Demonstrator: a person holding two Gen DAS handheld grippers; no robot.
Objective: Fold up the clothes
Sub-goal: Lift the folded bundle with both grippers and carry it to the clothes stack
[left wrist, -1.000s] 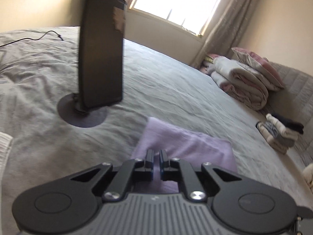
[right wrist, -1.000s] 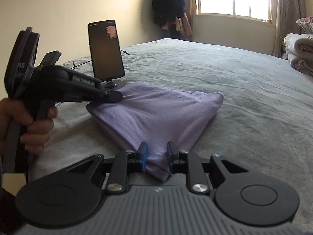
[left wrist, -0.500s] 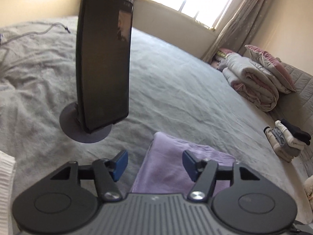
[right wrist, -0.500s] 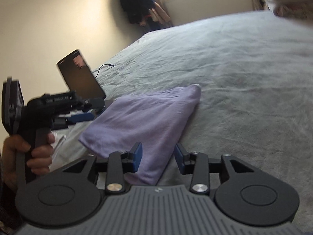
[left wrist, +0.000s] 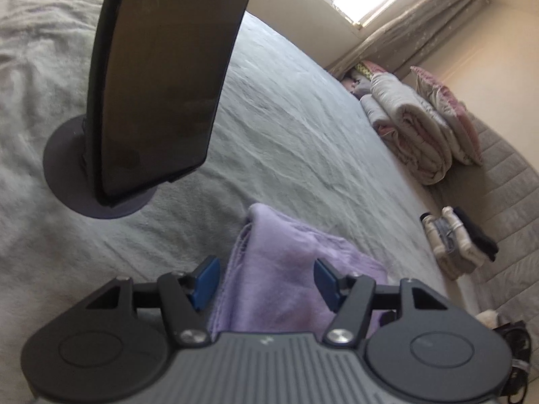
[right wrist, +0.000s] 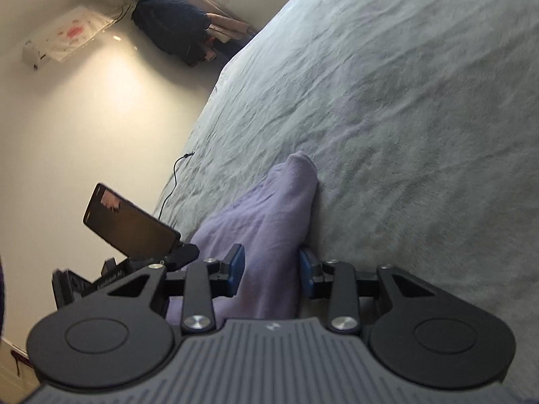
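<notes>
The cloth (left wrist: 286,279), lilac and already folded into a thick pad, lies on the grey bed (left wrist: 303,141). In the left wrist view it sits at 6 o'clock, its folded corner toward 12. In the right wrist view it runs from 6 o'clock up to a rounded tip near centre.

Handling, judged: soft knit, light, limp. It will sag and unfold if lifted by one layer. The stacked edges show along its left side in the left view, so a pinch should take all layers at once, near a corner. The bedcover is soft too and may bunch under a low pass.

Left gripper (left wrist: 266,282): jaws spread and closing slightly, cloth between them, blue pads (left wrist: 205,281) clear of the fabric. Nothing held.

Right gripper (right wrist: 271,271): jaws narrower and closing, straddling the cloth's near end. Its left pad (right wrist: 235,269) looks to be just off the fabric; the right one sits at the cloth's edge, and contact there is hard to judge at this tilt. I read it as no grip yet.

Surroundings: a phone (left wrist: 161,77) on a round stand at 10 o'clock of the cloth, close by. Rolled quilts (left wrist: 414,128) at 2 o'clock, well apart. A small folded stack (left wrist: 454,242) at 3 o'clock. A cable (right wrist: 171,185) lies on the bed beyond the phone.
</notes>
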